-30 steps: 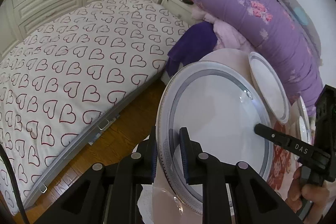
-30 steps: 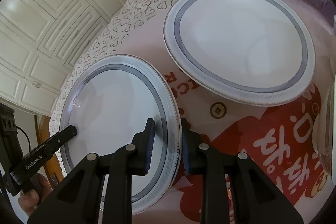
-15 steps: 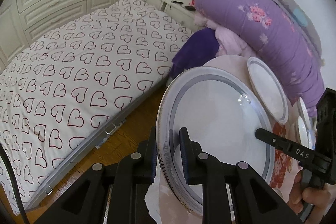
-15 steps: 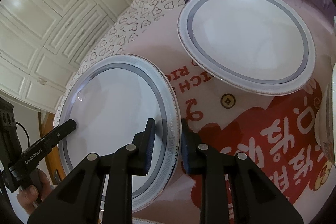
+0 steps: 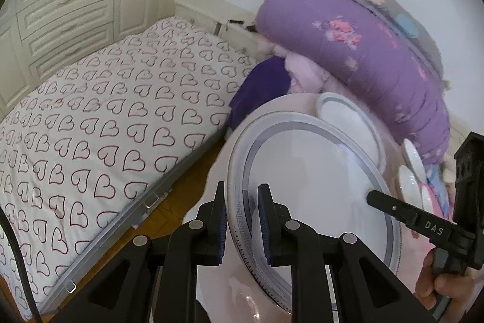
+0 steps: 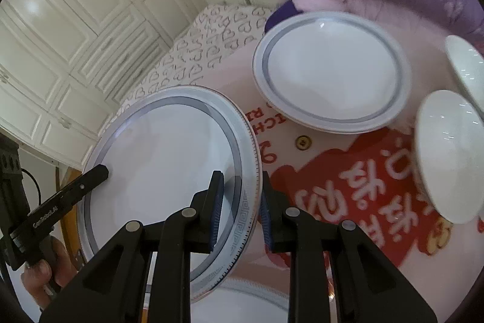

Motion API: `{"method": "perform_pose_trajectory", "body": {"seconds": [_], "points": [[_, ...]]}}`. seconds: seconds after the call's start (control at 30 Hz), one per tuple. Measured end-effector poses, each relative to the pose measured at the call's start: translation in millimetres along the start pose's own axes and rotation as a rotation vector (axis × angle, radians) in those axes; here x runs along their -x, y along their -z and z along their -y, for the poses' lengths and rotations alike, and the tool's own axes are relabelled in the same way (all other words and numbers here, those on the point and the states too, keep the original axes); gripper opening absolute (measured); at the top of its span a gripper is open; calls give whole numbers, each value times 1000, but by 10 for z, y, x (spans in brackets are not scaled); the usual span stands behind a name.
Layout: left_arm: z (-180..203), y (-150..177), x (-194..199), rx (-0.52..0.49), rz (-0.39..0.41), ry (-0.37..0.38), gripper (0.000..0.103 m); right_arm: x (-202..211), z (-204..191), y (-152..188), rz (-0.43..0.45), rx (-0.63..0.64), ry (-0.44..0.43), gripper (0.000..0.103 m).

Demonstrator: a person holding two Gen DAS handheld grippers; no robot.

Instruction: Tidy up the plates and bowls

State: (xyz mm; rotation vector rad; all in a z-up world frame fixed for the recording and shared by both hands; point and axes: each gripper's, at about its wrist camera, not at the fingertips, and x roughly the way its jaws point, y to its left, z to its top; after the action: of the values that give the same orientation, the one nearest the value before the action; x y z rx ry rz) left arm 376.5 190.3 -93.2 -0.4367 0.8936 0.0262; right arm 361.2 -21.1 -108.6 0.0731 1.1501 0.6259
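Right wrist: both claws, left claw (image 5: 242, 220) and right claw (image 6: 240, 200), pinch one bare plate (image 6: 163, 159).

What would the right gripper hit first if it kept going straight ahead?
The right gripper is clamped on the big plate; straight ahead, probably the second plate on the tablecloth, though depth is unclear.

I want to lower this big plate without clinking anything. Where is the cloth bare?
The large plate is held by both grippers, left and right. Bare tablecloth shows between it, the second plate and the bowl. The right side is crowded with bowls.
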Motion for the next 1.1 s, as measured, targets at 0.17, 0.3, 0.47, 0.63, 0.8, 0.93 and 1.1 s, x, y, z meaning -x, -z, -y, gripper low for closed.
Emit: {"method": "perform_pose_trajectory", "body": {"seconds": [0.17, 0.3, 0.47, 0.63, 0.8, 0.93, 1.1], "points": [[156, 189, 204, -24, 8, 24, 15, 257, 34, 141, 32, -4, 17, 23], [269, 320, 341, -45, 11, 39, 15, 476, 103, 306, 59, -8, 31, 23], [386, 541, 541, -71, 14, 55, 15, 652, 156, 528, 75, -7, 43, 23], [452, 875, 711, -96, 3, 53, 15, 762, 198, 856, 73, -12, 51, 23], [514, 1132, 768, -110, -20, 43, 15, 810, 228, 1164, 62, -12, 65, 23], [531, 1252, 781, -106, -37, 37, 15, 816, 234, 1328, 51, -14, 69, 23], [611, 1342, 785, -117, -49, 22, 15, 813, 282, 1527, 44, -25, 65, 23]]}}
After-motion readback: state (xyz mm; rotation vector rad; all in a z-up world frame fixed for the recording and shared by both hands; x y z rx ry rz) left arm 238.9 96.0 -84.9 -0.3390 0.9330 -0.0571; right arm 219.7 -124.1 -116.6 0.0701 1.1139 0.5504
